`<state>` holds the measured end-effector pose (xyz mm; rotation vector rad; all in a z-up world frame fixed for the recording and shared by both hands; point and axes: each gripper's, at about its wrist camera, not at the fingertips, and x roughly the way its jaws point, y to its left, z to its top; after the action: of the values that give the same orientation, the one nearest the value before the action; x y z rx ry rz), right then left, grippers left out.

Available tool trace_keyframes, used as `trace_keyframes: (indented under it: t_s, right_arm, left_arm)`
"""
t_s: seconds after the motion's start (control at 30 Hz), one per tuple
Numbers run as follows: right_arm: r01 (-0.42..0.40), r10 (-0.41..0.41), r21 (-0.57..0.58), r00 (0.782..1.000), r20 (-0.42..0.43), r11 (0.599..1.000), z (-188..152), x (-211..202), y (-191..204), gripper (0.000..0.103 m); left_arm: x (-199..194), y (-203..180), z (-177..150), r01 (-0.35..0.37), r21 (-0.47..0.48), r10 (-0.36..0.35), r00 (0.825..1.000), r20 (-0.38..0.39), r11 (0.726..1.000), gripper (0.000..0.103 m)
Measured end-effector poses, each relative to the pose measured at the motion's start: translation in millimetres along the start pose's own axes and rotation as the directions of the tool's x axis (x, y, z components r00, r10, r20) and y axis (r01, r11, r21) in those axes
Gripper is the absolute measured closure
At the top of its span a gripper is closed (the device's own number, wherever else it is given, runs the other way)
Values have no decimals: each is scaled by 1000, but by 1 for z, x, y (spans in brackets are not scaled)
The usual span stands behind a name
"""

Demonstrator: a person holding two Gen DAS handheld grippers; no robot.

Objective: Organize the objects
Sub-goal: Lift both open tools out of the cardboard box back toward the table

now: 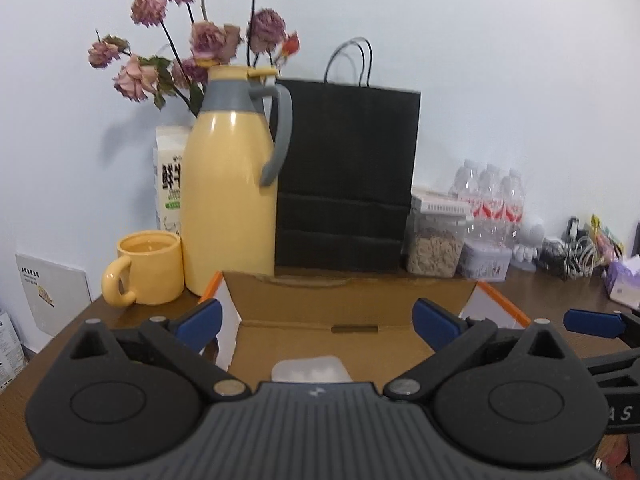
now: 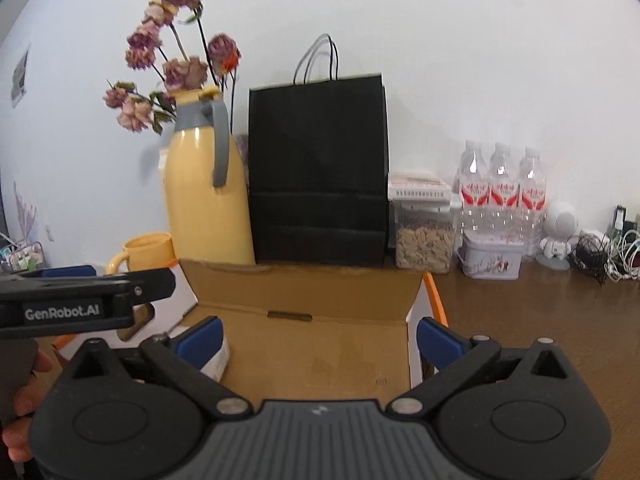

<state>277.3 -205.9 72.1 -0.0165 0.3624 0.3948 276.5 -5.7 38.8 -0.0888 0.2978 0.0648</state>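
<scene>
Two spread grippers, one cardboard box, three water bottles.

The left gripper, reaching in at the left edge of the right wrist view, carries a label reading "GenRobot.AI" on its side. In the left wrist view, the letters "A S" stand on the right gripper at the right edge. The white carton behind the yellow jug, ahead and left of the tool, bears large dark Chinese characters, only partly visible.
</scene>
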Motion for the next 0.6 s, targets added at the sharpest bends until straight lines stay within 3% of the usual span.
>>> trace_keyframes:
  t_s: [0.6]
  right_arm:
    - [16, -10, -40, 991, 134, 999, 35, -96, 2, 0]
  left_arm:
    - [-80, -1, 43, 6, 10, -7, 995, 101, 1000, 0]
